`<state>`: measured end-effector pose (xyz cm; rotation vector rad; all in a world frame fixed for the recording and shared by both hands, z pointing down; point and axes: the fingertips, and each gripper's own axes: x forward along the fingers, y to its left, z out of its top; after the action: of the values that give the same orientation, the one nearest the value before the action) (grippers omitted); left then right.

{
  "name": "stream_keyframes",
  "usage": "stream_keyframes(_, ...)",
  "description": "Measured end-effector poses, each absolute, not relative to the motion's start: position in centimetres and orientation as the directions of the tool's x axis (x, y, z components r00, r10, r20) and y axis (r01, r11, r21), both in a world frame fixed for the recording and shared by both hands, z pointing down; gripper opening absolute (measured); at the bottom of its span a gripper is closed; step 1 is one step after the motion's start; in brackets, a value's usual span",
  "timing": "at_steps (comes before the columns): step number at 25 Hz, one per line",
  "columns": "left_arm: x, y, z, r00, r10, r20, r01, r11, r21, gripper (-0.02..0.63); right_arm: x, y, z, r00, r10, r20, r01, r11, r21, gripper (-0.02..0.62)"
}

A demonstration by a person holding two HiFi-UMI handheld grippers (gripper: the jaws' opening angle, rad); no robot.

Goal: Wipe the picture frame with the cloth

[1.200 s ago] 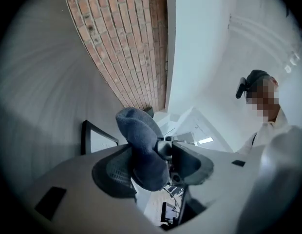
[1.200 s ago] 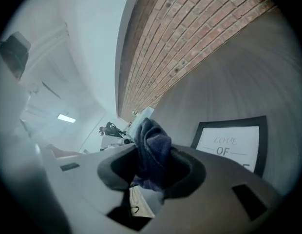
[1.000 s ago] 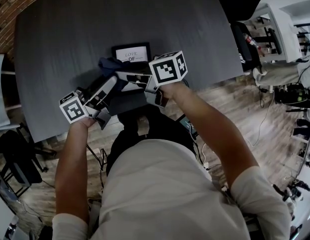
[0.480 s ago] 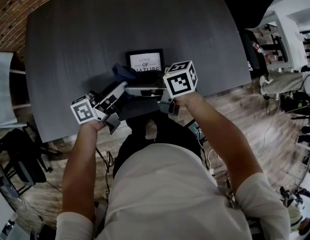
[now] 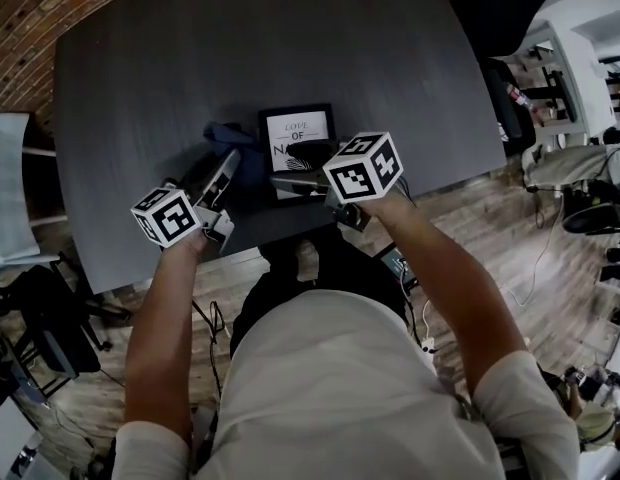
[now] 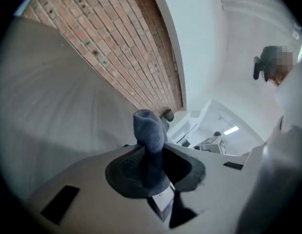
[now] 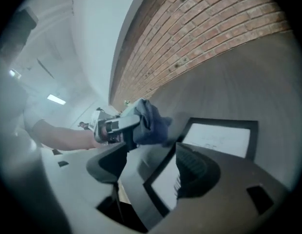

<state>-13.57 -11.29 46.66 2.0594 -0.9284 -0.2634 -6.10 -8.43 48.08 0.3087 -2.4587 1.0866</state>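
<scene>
Left tool (image 6: 153, 167), jaws just closing, pinches cloth (image 6: 149, 130) left of picture frame (image 5: 300, 133).

The cloth (image 6: 149, 135) has been clamped by the closing left gripper (image 5: 230, 159) and drawn leftward. The right gripper's (image 5: 290, 180) jaws have just been opened round the picture frame's (image 5: 300, 128) corner.

- The head view is dim and evenly lit; the dark surface (image 5: 140, 88) carries a faint sheen and no hard shadows.
- Both gripper views are fisheye circles with black corners; the brick wall (image 6: 117, 48) bows.
- A ceiling light (image 6: 231, 130) glares white in the left gripper view.
- There the cloth (image 6: 148, 130) is sharp; in the right gripper view the picture frame's (image 7: 219, 135) print is smeared, the left side hazy.
</scene>
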Motion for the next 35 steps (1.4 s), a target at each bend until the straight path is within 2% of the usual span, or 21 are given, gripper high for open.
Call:
stream_keyframes(1,-14.2,-11.9,47.0,0.687,-0.706,0.169,-0.560,-0.367,0.743,0.086,-5.2,-8.9,49.0,-0.854,-0.059,0.516,-0.422,0.658,-0.624,0.305)
stream_keyframes(3,-15.0,-13.1,47.4,0.664,-0.715,0.219,-0.619,-0.361,0.697,0.086,-3.6,-9.6,50.5,-0.804,-0.111,0.584,-0.516,0.616,-0.595,0.104)
stream_keyframes(4,-15.0,-13.7,47.7,0.656,-0.715,0.244,-0.647,-0.364,0.670,0.086,-3.0,-9.8,51.1,-0.782,-0.130,0.610,-0.553,0.596,-0.582,0.048)
stream_keyframes(5,-14.9,-14.3,47.9,0.648,-0.712,0.271,-0.675,-0.372,0.637,0.086,-2.6,-9.8,51.7,-0.758,-0.141,0.637,-0.583,0.584,-0.565,0.038)
stream_keyframes(8,-14.2,-16.2,48.6,0.614,-0.703,0.358,-0.760,-0.407,0.506,0.086,-1.5,-9.3,53.8,-0.652,-0.137,0.745,-0.644,0.618,-0.450,0.025)
stream_keyframes(11,-13.8,-18.0,49.1,0.550,-0.719,0.425,-0.832,-0.425,0.356,0.086,-0.8,-8.5,55.8,-0.548,-0.133,0.826,-0.650,0.689,-0.321,0.017)
stream_keyframes(15,-13.5,-20.1,49.5,0.500,-0.723,0.477,-0.864,-0.452,0.220,0.084,-0.8,-8.5,56.0,-0.557,-0.149,0.817,-0.654,0.685,-0.321,0.015)
stream_keyframes(21,-12.6,-21.8,50.8,0.472,-0.708,0.526,-0.865,-0.487,0.120,0.086,-0.9,-8.5,56.0,-0.556,-0.146,0.818,-0.656,0.682,-0.324,0.014)
stream_keyframes(24,-11.2,-21.4,51.8,0.499,-0.663,0.558,-0.841,-0.525,0.129,0.086,-0.8,-8.4,56.0,-0.552,-0.151,0.820,-0.662,0.677,-0.321,0.014)
stream_keyframes(27,-9.6,-20.0,52.9,0.561,-0.607,0.562,-0.808,-0.549,0.214,0.083,-0.7,-8.4,56.2,-0.551,-0.151,0.821,-0.663,0.676,-0.321,0.014)
stream_keyframes(35,-9.6,-18.8,53.0,0.618,-0.579,0.531,-0.785,-0.495,0.373,0.080,-0.8,-8.5,56.1,-0.546,-0.150,0.824,-0.663,0.679,-0.316,0.014)
